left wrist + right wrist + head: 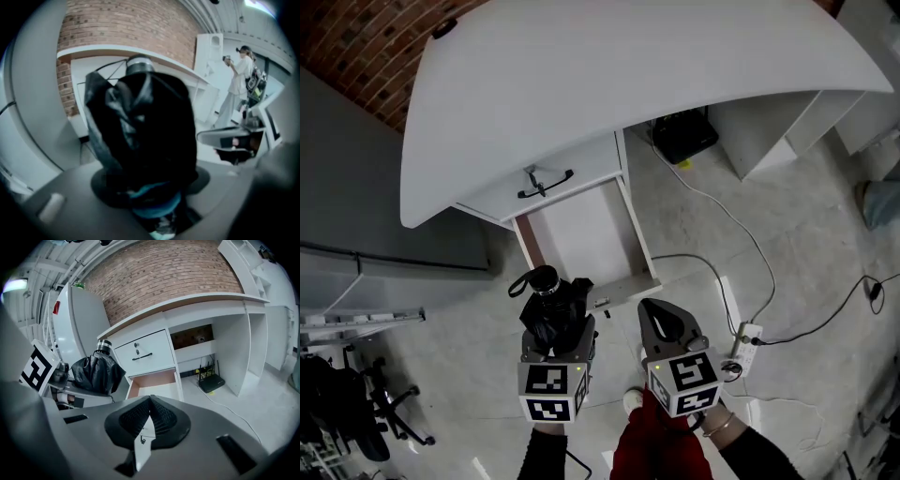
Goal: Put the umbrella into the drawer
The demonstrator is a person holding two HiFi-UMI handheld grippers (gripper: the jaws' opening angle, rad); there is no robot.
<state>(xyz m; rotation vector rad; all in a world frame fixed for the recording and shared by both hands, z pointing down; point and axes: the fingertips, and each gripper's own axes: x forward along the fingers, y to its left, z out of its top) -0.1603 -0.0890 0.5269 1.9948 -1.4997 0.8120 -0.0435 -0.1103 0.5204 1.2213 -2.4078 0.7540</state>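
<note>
A folded black umbrella (553, 305) with a round silver-rimmed end stands up between the jaws of my left gripper (558, 326), which is shut on it. In the left gripper view the umbrella (145, 136) fills the middle and hides the jaws. It hangs in front of the lower drawer (581, 234), which is pulled out from the white desk and shows a bare bottom. My right gripper (667, 323) is just to the right of the umbrella, shut on nothing; its ribbed pads meet in the right gripper view (150, 401). That view also shows the umbrella (98, 373) and the open drawer (154, 385).
The upper drawer (546, 183) with a black handle is closed under the curved white desktop (628, 66). A black box (684, 134), cables and a power strip (745, 342) lie on the floor at right. A grey cabinet (375, 253) stands at left. A person (236, 84) stands far off.
</note>
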